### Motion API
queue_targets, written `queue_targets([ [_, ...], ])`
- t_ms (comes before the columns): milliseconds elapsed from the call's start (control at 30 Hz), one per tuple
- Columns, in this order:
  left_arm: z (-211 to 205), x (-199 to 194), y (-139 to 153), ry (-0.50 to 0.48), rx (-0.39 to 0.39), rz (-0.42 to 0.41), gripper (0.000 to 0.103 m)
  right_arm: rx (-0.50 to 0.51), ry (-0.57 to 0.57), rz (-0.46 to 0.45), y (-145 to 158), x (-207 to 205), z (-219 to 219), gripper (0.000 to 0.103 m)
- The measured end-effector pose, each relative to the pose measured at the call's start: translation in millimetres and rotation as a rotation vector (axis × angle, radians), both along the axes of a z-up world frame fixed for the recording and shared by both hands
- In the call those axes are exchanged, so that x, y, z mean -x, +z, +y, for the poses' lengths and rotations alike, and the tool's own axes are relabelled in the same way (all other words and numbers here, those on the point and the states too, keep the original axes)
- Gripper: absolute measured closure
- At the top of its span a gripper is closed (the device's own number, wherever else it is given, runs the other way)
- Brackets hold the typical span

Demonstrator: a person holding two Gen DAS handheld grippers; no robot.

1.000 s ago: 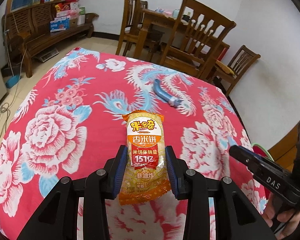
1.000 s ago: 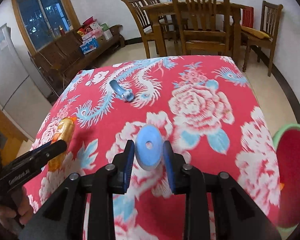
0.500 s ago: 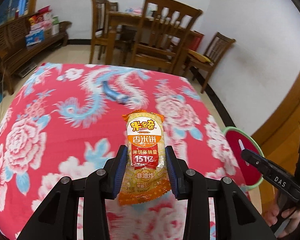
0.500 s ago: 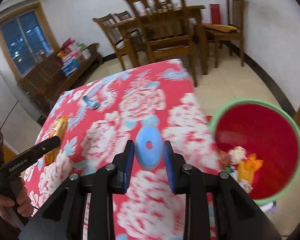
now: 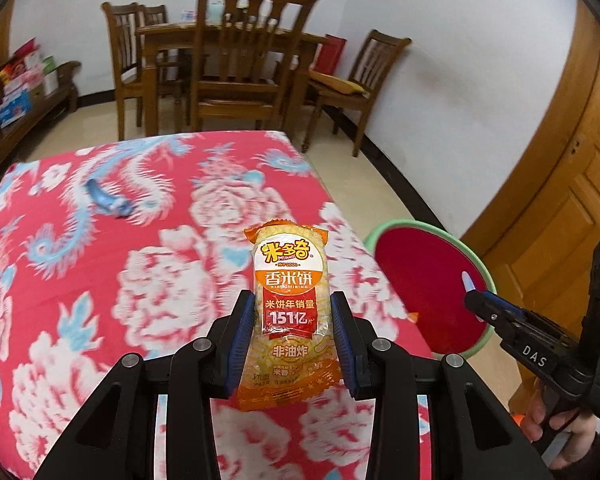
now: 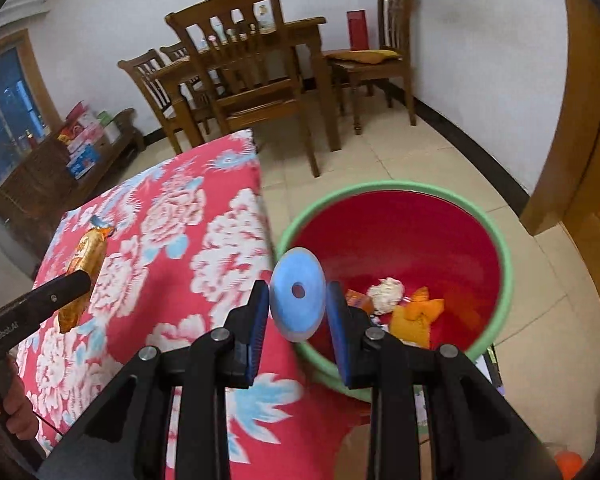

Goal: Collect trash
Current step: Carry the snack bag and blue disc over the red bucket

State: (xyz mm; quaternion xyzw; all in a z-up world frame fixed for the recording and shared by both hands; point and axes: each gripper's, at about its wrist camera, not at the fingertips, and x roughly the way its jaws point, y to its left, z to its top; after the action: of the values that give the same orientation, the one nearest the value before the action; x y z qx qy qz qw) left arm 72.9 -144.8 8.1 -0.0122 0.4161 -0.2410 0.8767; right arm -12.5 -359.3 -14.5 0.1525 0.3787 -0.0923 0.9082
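My left gripper (image 5: 293, 312) is shut on an orange rice-cracker packet (image 5: 289, 296), held above the table's right part. The packet also shows in the right wrist view (image 6: 85, 264). My right gripper (image 6: 298, 300) holds a blue disc with a centre hole (image 6: 298, 294); its jaws look slightly wider than the disc, at the near rim of the red bin. The red bin with a green rim (image 6: 504, 264) stands on the floor right of the table and also shows in the left wrist view (image 5: 424, 280). A blue tube-like piece (image 5: 108, 200) lies on the cloth at the far left.
The table has a red floral cloth (image 5: 100, 280). The bin holds crumpled paper (image 6: 386, 290) and orange wrappers (image 6: 416, 316). A wooden dining table and chairs (image 5: 236, 68) stand behind. A wooden door (image 5: 572, 184) is at the right.
Both grippers have swung right toward the bin with their loads. The right gripper's disc is now at the bin's near rim, and its jaws look a little wider apart.
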Motion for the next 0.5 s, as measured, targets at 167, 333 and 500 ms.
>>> queue_targets([
  [167, -25.6, 1.1, 0.2, -0.039, -0.018, -0.003, 0.064, -0.017, -0.035, 0.01, -7.4, 2.5, -16.0, 0.072],
  [333, -45.8, 2.1, -1.4, -0.066, -0.031, -0.002, 0.064, -0.047, -0.056, 0.021, -15.9, 0.5, -28.5, 0.071],
  [500, -60.8, 1.1, -5.2, -0.085, -0.044, 0.005, 0.064, -0.067, -0.058, 0.027, -20.9, -0.5, -35.2, 0.071],
])
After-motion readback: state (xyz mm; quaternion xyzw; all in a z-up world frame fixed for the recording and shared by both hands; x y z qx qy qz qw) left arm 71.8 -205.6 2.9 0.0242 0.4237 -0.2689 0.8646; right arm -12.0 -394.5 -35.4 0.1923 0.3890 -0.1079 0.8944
